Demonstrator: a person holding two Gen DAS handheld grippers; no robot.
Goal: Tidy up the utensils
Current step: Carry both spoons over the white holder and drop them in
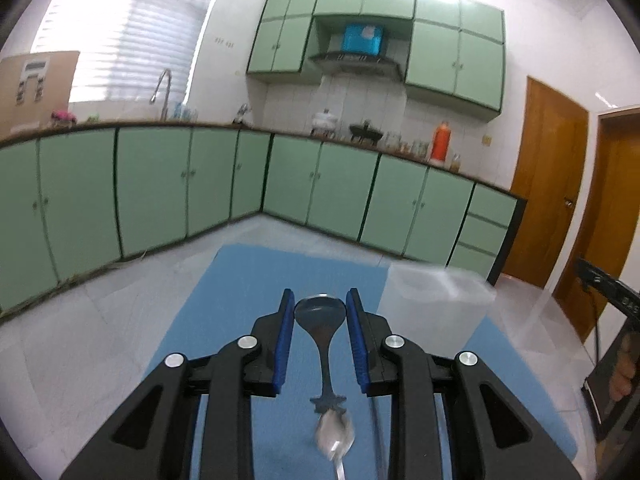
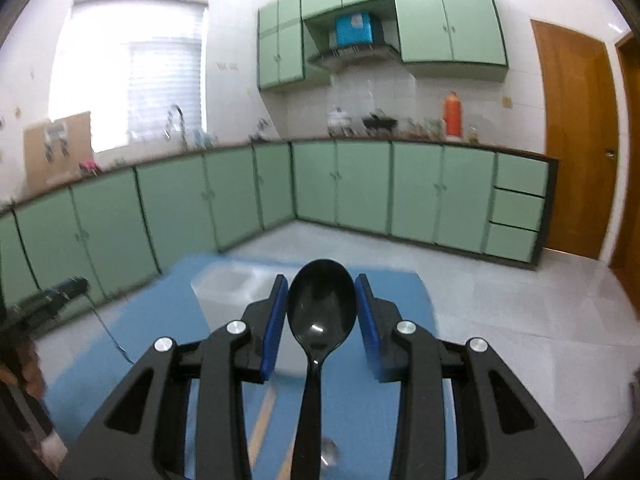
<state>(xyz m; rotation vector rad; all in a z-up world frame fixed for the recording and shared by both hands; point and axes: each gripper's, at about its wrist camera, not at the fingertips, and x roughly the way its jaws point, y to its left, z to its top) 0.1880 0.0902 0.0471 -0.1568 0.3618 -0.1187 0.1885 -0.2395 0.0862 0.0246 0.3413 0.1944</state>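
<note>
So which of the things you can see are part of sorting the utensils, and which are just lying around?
Part of the job: metal spoon, black spoon, second metal spoon, clear container.

Just lying about: orange flask, blue box, cardboard box.

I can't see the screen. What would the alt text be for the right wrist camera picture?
A black spoon sits bowl-forward between the blue-padded fingers of the right gripper, above a blue mat that holds a clear plastic container. Beyond lies a kitchen with green cabinets and a wooden door.
</note>
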